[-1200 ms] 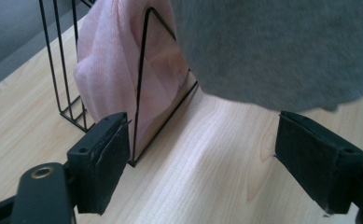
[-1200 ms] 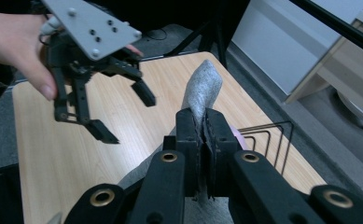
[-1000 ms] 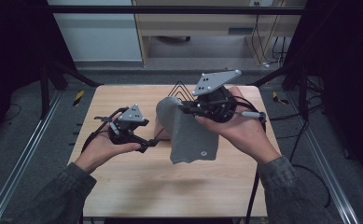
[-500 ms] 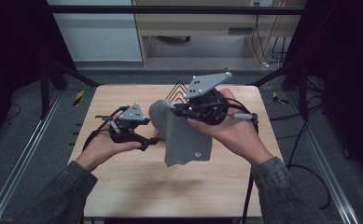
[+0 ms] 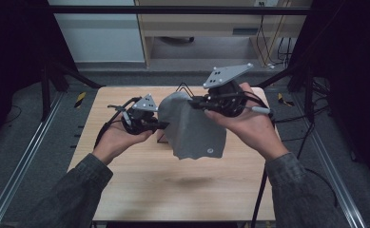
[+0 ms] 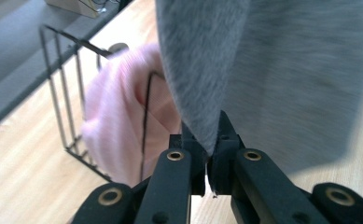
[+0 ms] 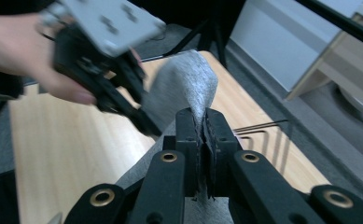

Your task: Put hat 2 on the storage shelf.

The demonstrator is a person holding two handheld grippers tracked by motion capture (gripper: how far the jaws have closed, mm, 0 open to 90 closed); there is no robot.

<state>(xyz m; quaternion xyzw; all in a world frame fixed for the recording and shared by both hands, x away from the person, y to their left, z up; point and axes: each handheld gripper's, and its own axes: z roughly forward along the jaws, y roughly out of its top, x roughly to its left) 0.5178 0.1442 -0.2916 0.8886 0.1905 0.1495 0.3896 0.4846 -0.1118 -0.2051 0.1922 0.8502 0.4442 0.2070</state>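
grey cloth (image 5: 192, 128) hangs above the table (image 5: 140, 190), lifted clear of the wood, held between the two grippers; its lower edge dangles over the middle of the tabletop, with a small pale mark near the bottom right corner.

right gripper (image 5: 197, 102): clenched on the cloth's upper edge, to the right of and higher than the left gripper in the high view; in the right gripper view (image 7: 201, 128) the two black jaws stand pressed together with a ridge of grey fabric pinched between them, the cloth rising just past the tips and draping down below them.

left gripper (image 5: 166, 126): jaws have just been closing; now clamped on the cloth's left edge; in the left gripper view (image 6: 212, 142) a fold of grey fabric sits wedged between the pads, with the rest of the cloth spreading up and to the right of the tips.

cloth thus spans the gap between both grippers, bulging upward between them; left gripper sits lower and at the cloth's left side, right gripper at its top.

behind the cloth: black wire rack (image 6: 65, 93) standing on the table, with a pink cloth (image 6: 118, 130) bunched against it, just beyond the left jaws; rack's wires also show at the table's far edge (image 5: 182, 89).
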